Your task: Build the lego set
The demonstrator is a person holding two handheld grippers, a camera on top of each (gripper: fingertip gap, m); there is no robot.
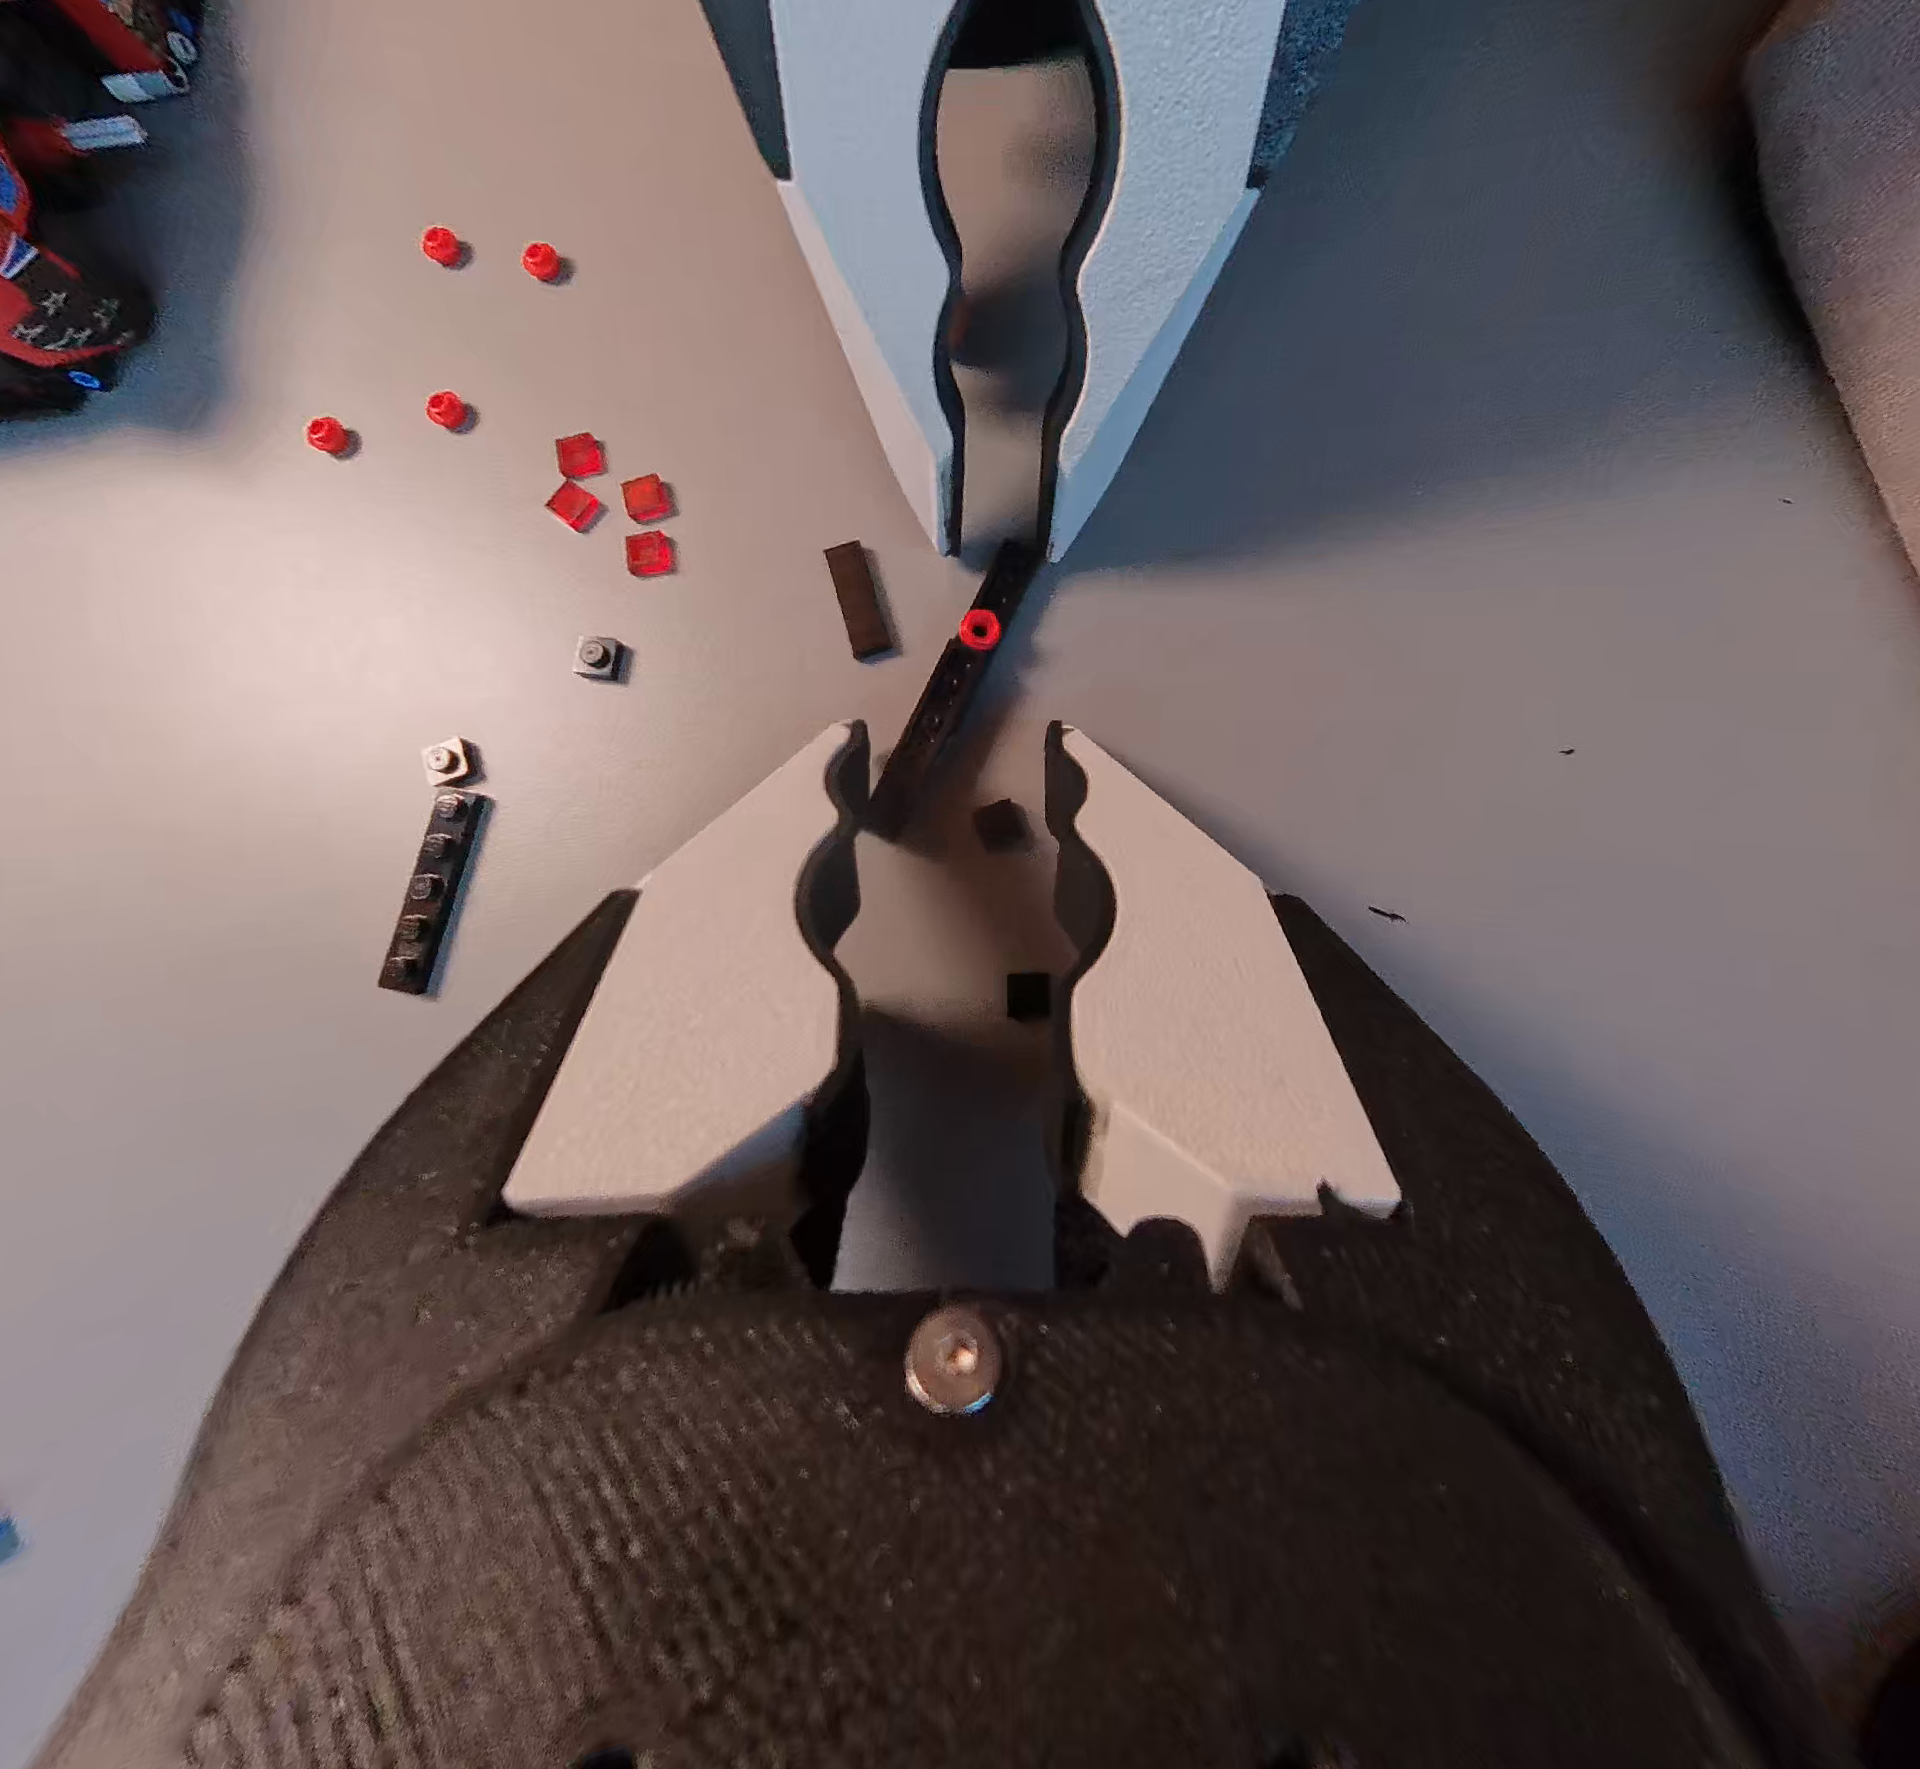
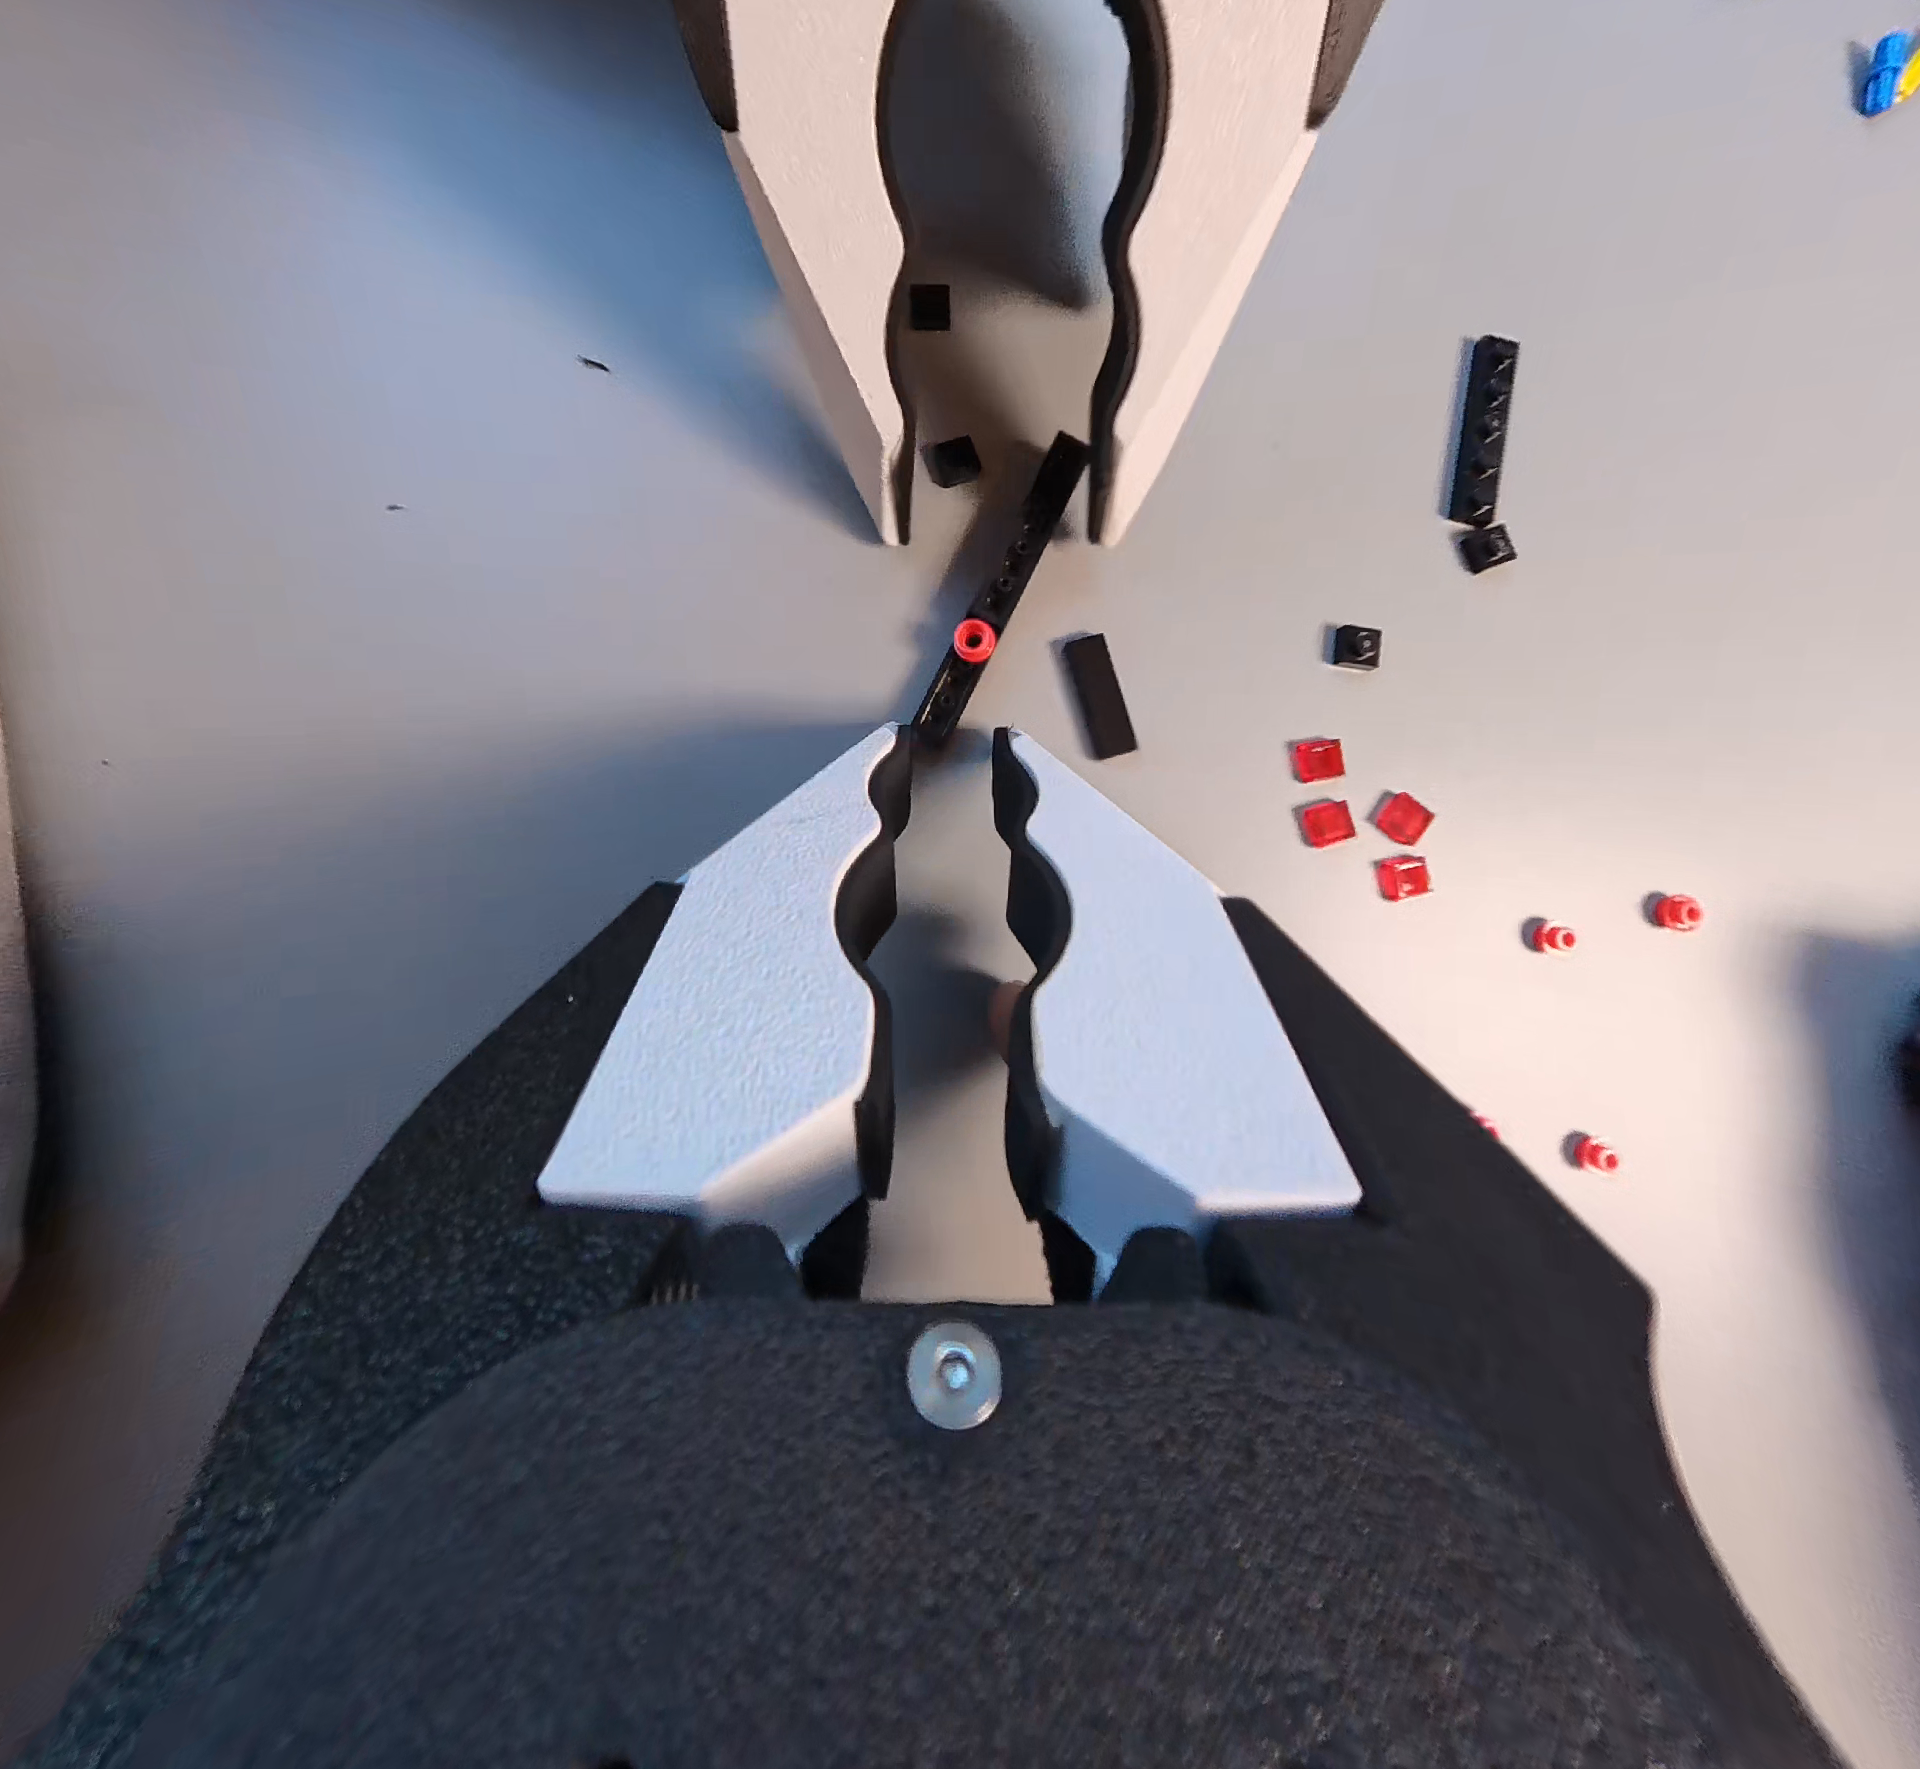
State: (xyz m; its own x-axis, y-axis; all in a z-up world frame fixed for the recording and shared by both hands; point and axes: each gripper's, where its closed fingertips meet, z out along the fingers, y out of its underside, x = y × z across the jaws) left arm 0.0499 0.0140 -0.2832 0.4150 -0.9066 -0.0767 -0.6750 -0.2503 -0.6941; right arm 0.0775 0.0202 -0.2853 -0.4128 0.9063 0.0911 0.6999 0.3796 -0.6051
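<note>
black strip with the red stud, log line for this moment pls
black strip on table, one red stud on it | left gripper open at near end | right gripper open at other end | neither gripping

red round studs [image 1: 442, 245]: 5 | red tiles [image 1: 579, 455]: 4 | black strips [image 1: 433, 891]: perhaps 3

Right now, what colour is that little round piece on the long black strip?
Red, clearest in the right wrist view.

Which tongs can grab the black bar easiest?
Probably the left tongs: they are open, and the bar's end already lies between their tips. The right tongs sit just short of its other end.
</note>
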